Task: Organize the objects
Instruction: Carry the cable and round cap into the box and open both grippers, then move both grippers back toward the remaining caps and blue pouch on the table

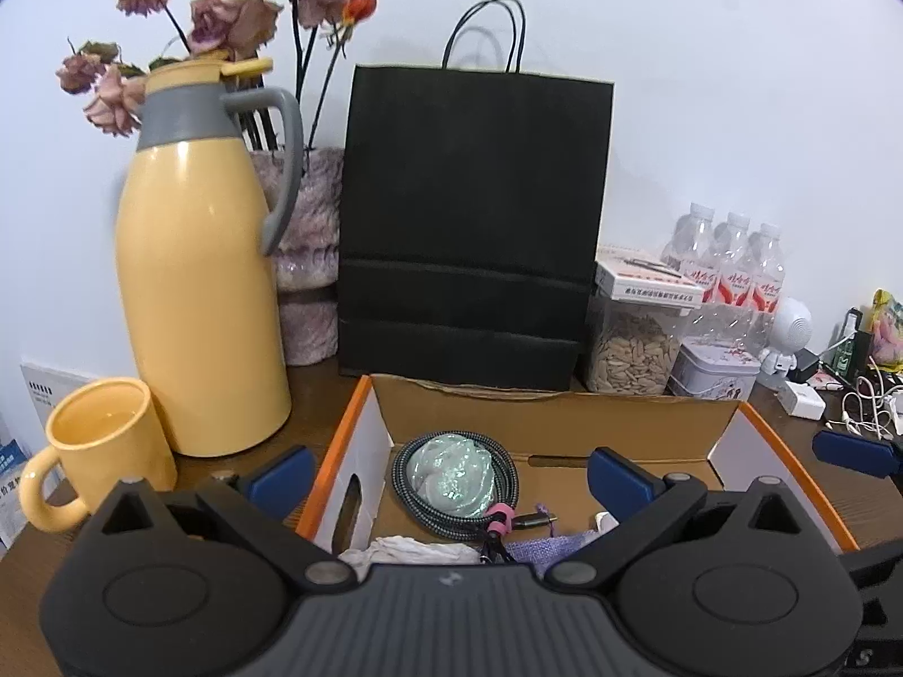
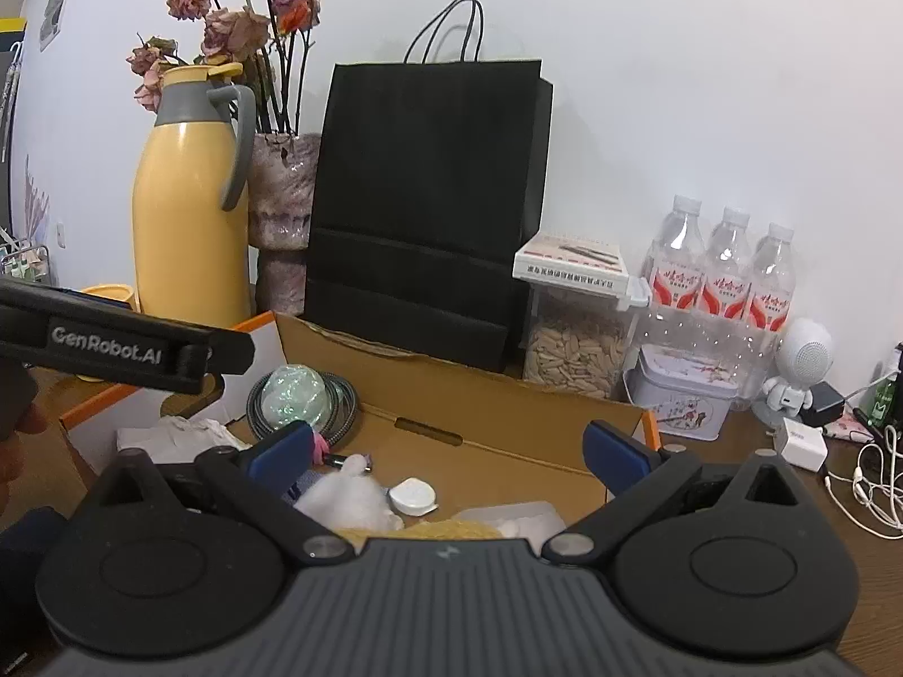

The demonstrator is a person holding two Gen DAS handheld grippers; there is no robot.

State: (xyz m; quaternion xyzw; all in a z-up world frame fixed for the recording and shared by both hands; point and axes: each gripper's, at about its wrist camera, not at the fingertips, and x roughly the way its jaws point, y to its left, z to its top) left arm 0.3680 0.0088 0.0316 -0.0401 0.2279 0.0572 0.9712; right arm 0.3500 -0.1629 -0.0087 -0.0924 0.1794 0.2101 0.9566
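An orange-edged cardboard box is sitting on the surface at 6 o'clock, holding a coiled braided cable. Both the left gripper and the right gripper are hovering with fingers released, empty. "GenRobot.AI" is showing at 9 o'clock.

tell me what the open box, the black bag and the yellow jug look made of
Open box: corrugated cardboard, matte brown inside, with a ragged torn flap edge. Black bag: likely matte paper, showing sharp horizontal creases and thin cord handles. Yellow jug: glossy plastic or coated metal, judging by its highlights; the grey collar looks plastic.

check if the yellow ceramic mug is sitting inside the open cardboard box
No, the yellow ceramic mug stands on the wooden table outside the open cardboard box, beside the yellow thermos jug.
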